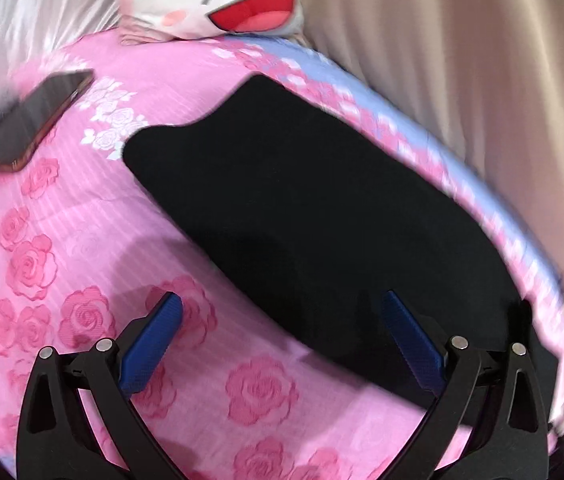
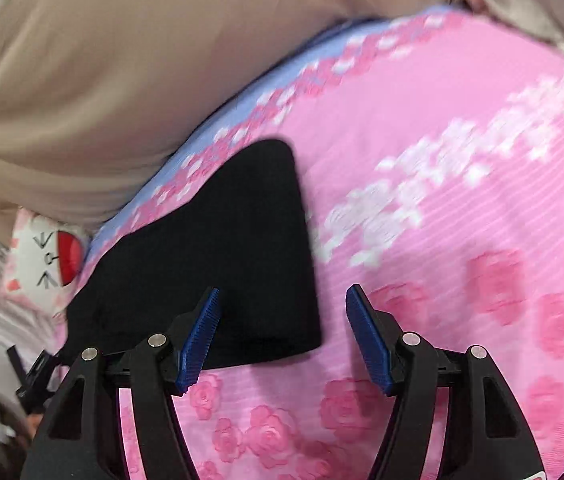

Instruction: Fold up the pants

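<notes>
We are holding both the left gripper [image 1: 282, 312] and right gripper [image 2: 282, 304] released above black pants [image 1: 301, 208] lying folded on a pink bedspread [image 1: 62, 220].

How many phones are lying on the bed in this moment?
1. The phone lies screen-up on the pink rose bedsheet, seen at the left in the left wrist view, clear of the black pants. The right wrist view shows none; more could lie out of view.

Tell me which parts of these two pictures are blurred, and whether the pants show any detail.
Left wrist view: phone and curtain smeared, edges bent by the fisheye. Right wrist view: sheet flowers streaked. In both, the pants are flat black, no folds readable.
</notes>
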`<control>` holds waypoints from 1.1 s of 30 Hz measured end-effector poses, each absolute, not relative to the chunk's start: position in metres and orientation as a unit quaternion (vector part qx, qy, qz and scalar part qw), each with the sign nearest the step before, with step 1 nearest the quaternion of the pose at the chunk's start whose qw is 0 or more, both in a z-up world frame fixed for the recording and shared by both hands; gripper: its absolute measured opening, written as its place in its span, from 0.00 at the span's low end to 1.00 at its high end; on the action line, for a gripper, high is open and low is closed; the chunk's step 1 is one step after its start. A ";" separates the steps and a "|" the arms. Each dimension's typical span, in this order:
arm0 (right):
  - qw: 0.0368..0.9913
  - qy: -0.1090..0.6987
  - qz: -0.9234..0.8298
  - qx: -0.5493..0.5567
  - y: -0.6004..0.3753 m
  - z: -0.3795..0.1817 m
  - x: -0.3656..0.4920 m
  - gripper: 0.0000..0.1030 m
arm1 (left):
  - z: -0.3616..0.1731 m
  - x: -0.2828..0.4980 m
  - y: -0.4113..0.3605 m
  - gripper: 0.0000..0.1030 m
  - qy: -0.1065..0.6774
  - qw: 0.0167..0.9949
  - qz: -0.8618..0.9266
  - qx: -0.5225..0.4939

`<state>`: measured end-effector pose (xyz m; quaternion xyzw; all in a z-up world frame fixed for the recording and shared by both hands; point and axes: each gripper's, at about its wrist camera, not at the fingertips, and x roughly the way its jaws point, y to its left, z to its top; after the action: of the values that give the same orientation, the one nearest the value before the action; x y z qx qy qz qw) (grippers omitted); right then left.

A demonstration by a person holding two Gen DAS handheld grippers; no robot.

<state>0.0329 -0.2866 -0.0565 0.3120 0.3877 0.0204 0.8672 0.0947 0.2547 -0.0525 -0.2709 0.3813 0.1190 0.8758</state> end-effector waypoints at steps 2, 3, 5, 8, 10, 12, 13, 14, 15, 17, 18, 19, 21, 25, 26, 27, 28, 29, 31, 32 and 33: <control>0.872 0.376 0.031 0.312 -0.278 -0.057 0.038 0.71 | -0.050 0.095 0.265 0.95 0.365 0.875 0.120 -0.296; 0.874 0.376 0.031 0.306 -0.271 -0.057 0.043 0.74 | -0.050 0.098 0.272 0.95 0.357 0.874 0.120 -0.309; 0.877 0.373 0.033 0.301 -0.265 -0.057 0.051 0.75 | -0.056 0.106 0.283 0.95 0.352 0.869 0.120 -0.327; 0.875 0.377 0.042 0.302 -0.261 -0.060 0.058 0.32 | -0.057 0.126 0.287 0.93 0.343 0.883 0.121 -0.296; 0.876 0.371 0.045 0.306 -0.260 -0.057 0.060 0.30 | -0.056 0.141 0.281 0.68 0.352 0.890 0.136 -0.256; 0.884 0.357 0.049 0.299 -0.264 -0.046 0.056 0.26 | -0.055 0.150 0.277 0.22 0.365 0.889 0.130 -0.244; 0.887 0.350 0.050 0.299 -0.268 -0.039 0.052 0.25 | -0.054 0.153 0.277 0.20 0.373 0.887 0.111 -0.249; 0.891 0.343 0.049 0.293 -0.272 -0.031 0.047 0.23 | -0.049 0.151 0.276 0.19 0.369 0.889 0.108 -0.249; 0.894 0.340 0.047 0.289 -0.277 -0.025 0.042 0.22 | -0.043 0.149 0.274 0.18 0.366 0.892 0.107 -0.244; 0.896 0.338 0.047 0.283 -0.289 -0.017 0.030 0.20 | -0.030 0.137 0.266 0.18 0.356 0.899 0.099 -0.235; 0.896 0.339 0.045 0.283 -0.295 -0.015 0.024 0.19 | -0.023 0.130 0.262 0.18 0.355 0.901 0.093 -0.232; 0.897 0.340 0.038 0.281 -0.300 -0.014 0.017 0.19 | -0.018 0.123 0.255 0.19 0.359 0.900 0.079 -0.232; 0.900 0.338 0.015 0.276 -0.318 -0.013 -0.004 0.19 | -0.015 0.111 0.242 0.19 0.373 0.896 0.059 -0.232; 0.897 0.332 -0.032 0.290 -0.361 -0.015 -0.050 0.19 | -0.024 0.087 0.207 0.20 0.413 0.883 0.023 -0.220; 0.896 0.332 -0.046 0.293 -0.372 -0.017 -0.062 0.20 | -0.028 0.081 0.197 0.20 0.422 0.880 0.013 -0.219; 0.893 0.332 -0.058 0.299 -0.382 -0.022 -0.074 0.21 | -0.035 0.073 0.183 0.21 0.431 0.877 0.003 -0.211; 0.888 0.337 -0.063 0.305 -0.390 -0.030 -0.080 0.23 | -0.040 0.069 0.172 0.23 0.435 0.879 0.004 -0.198; 0.883 0.352 -0.073 0.302 -0.396 -0.038 -0.083 0.33 | -0.043 0.066 0.165 0.24 0.434 0.881 0.011 -0.186; 0.889 0.358 -0.142 0.249 -0.395 -0.038 -0.093 0.52 | -0.046 0.059 0.148 0.33 0.420 0.896 0.051 -0.135; 0.902 0.337 -0.179 0.204 -0.385 -0.025 -0.101 0.54 | -0.045 0.056 0.145 0.37 0.419 0.897 0.069 -0.127; 0.913 0.316 -0.194 0.167 -0.373 -0.011 -0.106 0.54 | -0.044 0.053 0.147 0.56 0.420 0.895 0.077 -0.132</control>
<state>-0.1064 -0.3732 -0.0114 0.1674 0.3160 -0.1941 0.9135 0.0533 0.1467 -0.0443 -0.1324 0.4199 0.0771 0.8945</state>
